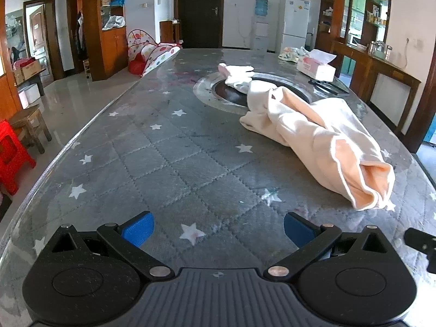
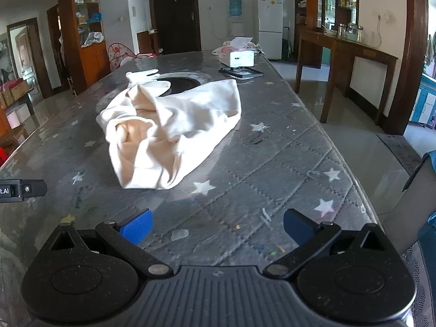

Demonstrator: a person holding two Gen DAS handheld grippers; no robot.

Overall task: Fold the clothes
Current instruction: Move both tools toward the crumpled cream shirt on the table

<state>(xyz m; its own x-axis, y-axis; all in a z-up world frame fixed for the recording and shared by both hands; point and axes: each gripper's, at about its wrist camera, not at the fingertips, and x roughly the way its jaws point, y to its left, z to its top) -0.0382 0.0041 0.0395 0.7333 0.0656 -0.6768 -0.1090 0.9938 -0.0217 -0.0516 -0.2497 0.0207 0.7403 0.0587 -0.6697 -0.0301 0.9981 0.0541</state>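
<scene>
The cream garment (image 2: 169, 130) lies crumpled on the surface (image 1: 163, 163), long axis running away; ahead-right of the left tool (image 1: 218, 230), ahead-left of the right tool (image 2: 218, 227), both gaping, empty

Only legible marking: white characters "t.AI", cut off at the frame edge, on the left gripper (image 2: 23, 190) body.

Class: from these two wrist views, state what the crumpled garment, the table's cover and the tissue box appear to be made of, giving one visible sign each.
Garment: soft knit cotton or fleece, probably; matte cream-peach, with limp rounded folds.
Table cover: quilted grey star-print fabric, stitched in squares; the glossy reflections suggest a clear sheet on top.
Tissue box: seemingly printed cardboard, with crisp straight edges and a tissue poking out.
</scene>
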